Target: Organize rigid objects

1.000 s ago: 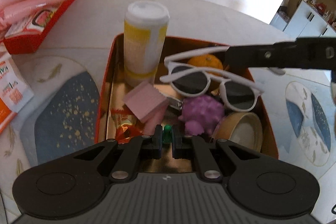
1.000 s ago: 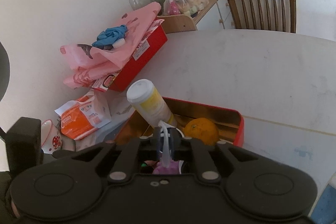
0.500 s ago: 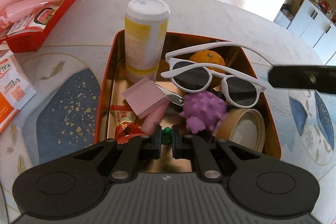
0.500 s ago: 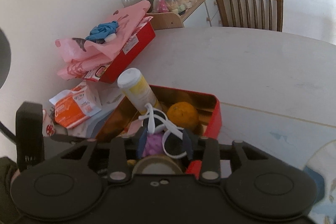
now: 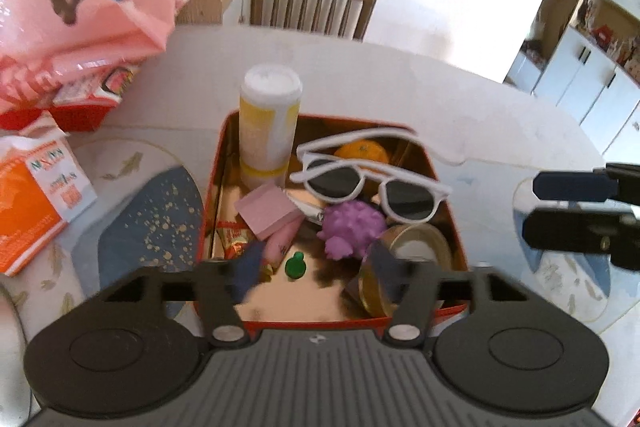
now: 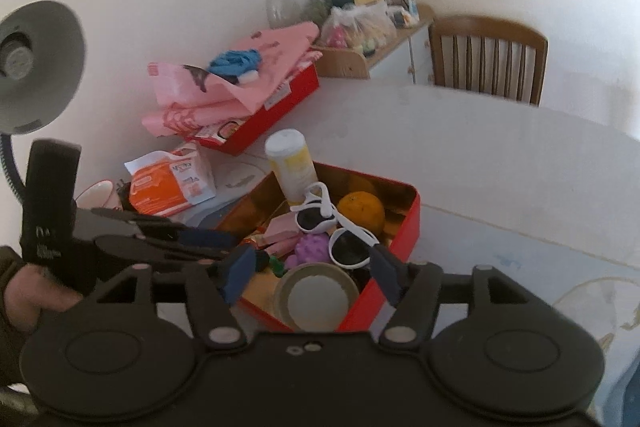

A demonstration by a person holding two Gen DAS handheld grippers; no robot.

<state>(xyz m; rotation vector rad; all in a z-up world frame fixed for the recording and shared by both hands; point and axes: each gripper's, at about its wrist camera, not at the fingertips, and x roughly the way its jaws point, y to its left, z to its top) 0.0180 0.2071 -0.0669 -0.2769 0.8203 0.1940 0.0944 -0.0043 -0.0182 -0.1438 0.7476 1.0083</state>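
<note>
Left wrist view: sunglasses [image 5: 370,183] and green piece [image 5: 295,264] already lie inside the red tin [image 5: 446,183]; left gripper [image 5: 314,275] and right gripper [image 6: 308,269] have just been opening, both empty. Sorting seems nearly finished.

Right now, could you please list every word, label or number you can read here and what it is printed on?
No text reads with certainty.
Orange packet: blue and orange lettering, too blurred.
Red snack wrapper in the tin: print too small.
Red box label: unreadable.
</note>
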